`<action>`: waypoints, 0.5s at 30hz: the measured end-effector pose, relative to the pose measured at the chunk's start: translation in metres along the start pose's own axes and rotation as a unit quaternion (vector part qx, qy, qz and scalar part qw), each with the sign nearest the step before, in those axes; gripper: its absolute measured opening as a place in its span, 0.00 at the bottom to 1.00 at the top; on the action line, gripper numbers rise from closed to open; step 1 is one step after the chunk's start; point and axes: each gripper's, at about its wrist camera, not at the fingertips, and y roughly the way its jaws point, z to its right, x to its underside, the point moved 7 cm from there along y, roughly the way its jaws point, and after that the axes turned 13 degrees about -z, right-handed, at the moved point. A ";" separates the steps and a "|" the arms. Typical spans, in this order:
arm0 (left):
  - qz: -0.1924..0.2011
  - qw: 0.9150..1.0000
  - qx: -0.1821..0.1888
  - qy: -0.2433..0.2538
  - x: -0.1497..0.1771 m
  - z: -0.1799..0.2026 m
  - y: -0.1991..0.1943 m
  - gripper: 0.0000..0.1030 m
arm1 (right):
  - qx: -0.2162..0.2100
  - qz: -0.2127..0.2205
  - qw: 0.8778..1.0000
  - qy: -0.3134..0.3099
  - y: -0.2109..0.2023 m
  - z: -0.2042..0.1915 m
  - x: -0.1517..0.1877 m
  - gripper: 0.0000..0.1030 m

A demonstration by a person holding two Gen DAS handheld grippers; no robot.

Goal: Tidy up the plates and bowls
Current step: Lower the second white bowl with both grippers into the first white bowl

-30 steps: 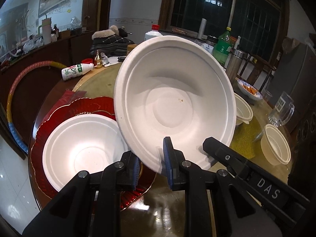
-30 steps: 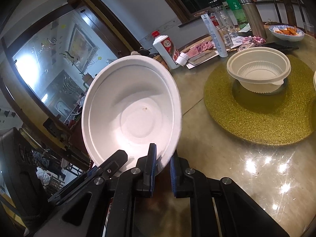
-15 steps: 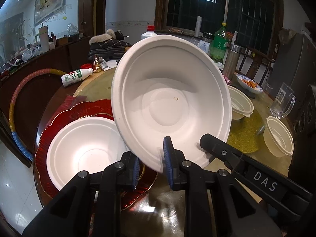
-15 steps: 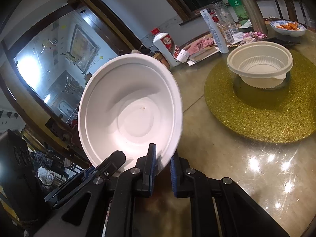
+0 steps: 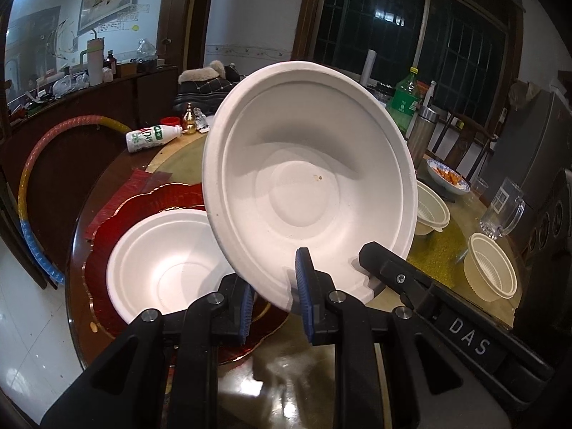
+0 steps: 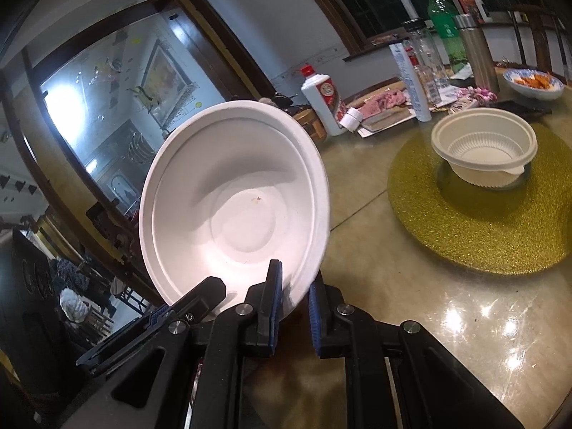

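A large white bowl point(image 5: 307, 186) hangs tilted in the air, its hollow facing the cameras. My left gripper point(image 5: 275, 286) is shut on its lower rim. My right gripper point(image 5: 368, 254) clamps the same rim a little further right. In the right wrist view the bowl point(image 6: 232, 207) sits between the pads of my right gripper point(image 6: 295, 286), with my left gripper point(image 6: 211, 286) beside it. Below and left of the held bowl, a second white bowl point(image 5: 168, 257) rests on a red scalloped plate point(image 5: 114, 214).
Cream plastic bowls point(image 5: 489, 268) point(image 5: 432, 211) stand on the round table, one point(image 6: 486, 146) on a gold mat point(image 6: 482, 236). A glass mug point(image 5: 500, 211), a food dish point(image 5: 447, 178), bottles point(image 5: 404, 103) and a toppled milk bottle point(image 5: 150, 137) crowd the far side. A hoop point(image 5: 32, 178) leans at left.
Both grippers have carried the held bowl slightly upward together. The bowl on the red plate sits lower and more exposed in the left view. Both grips are unchanged.
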 end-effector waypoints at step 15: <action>-0.014 0.999 0.014 -0.044 0.001 -0.051 -0.025 0.19 | 0.002 -0.049 0.997 -0.065 0.009 -0.064 0.005 0.14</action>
